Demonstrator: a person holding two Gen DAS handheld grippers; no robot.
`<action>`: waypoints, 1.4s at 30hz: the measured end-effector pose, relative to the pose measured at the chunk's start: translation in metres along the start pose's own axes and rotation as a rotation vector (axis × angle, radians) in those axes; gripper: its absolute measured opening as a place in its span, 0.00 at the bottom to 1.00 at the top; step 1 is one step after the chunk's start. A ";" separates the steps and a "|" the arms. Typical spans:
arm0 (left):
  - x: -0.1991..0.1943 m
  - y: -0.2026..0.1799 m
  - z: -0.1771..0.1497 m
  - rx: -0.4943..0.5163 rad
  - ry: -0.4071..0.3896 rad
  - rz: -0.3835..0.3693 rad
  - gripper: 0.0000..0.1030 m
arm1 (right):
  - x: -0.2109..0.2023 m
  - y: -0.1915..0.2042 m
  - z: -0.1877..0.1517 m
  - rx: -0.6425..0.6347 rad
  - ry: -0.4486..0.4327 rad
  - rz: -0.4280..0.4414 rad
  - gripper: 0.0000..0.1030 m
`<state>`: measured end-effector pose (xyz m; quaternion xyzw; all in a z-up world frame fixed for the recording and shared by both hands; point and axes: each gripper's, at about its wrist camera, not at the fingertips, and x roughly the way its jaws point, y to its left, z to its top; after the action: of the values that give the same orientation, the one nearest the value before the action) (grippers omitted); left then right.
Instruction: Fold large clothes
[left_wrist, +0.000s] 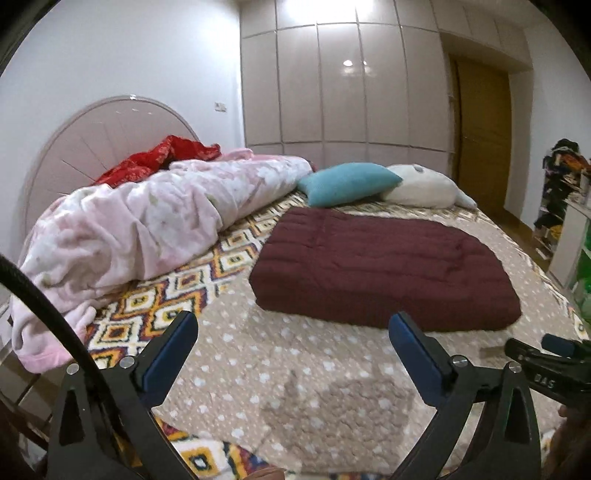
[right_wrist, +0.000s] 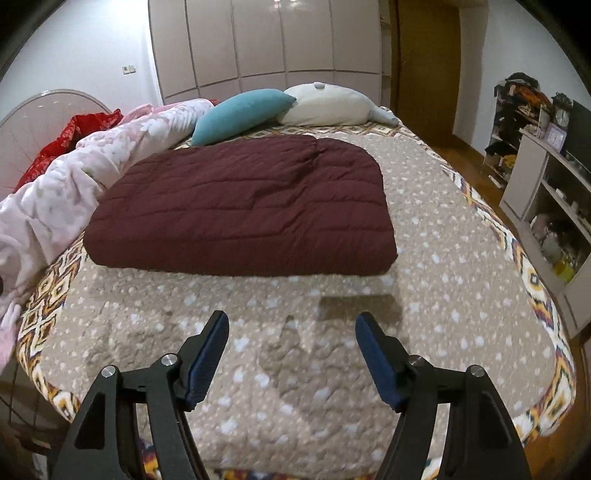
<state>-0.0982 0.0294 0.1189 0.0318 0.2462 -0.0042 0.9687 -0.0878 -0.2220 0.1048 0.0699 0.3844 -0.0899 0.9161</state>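
A dark maroon quilted garment (left_wrist: 380, 266) (right_wrist: 243, 206) lies folded into a thick rectangle on the beige star-patterned bedspread (left_wrist: 295, 369) (right_wrist: 443, 295). My left gripper (left_wrist: 293, 325) hovers over the bedspread in front of the garment, jaws wide apart with nothing between them. My right gripper (right_wrist: 291, 323) hangs short of the garment's near edge, open and empty too. Its tip also pokes into the left wrist view at the right edge. Neither gripper touches the garment.
A rumpled pink blanket (left_wrist: 129, 229) (right_wrist: 74, 173) and red cloth (left_wrist: 159, 158) lie along the bed's left side. A teal pillow (left_wrist: 347, 182) (right_wrist: 240, 114) and a white pillow (left_wrist: 421, 186) (right_wrist: 328, 105) sit beyond the garment. Cluttered shelves (right_wrist: 546, 206) stand on the right.
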 end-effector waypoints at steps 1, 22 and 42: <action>-0.001 -0.001 -0.002 -0.001 0.011 -0.011 0.99 | -0.003 0.000 -0.004 -0.007 -0.003 -0.015 0.74; -0.005 -0.003 -0.020 0.007 0.103 -0.063 0.99 | -0.021 -0.001 -0.037 -0.029 0.055 -0.039 0.76; 0.107 0.033 -0.009 0.001 0.362 -0.142 0.86 | 0.026 -0.065 0.014 0.097 0.100 0.079 0.77</action>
<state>-0.0076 0.0640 0.0614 0.0149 0.4181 -0.0669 0.9058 -0.0743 -0.2912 0.0916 0.1336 0.4217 -0.0684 0.8942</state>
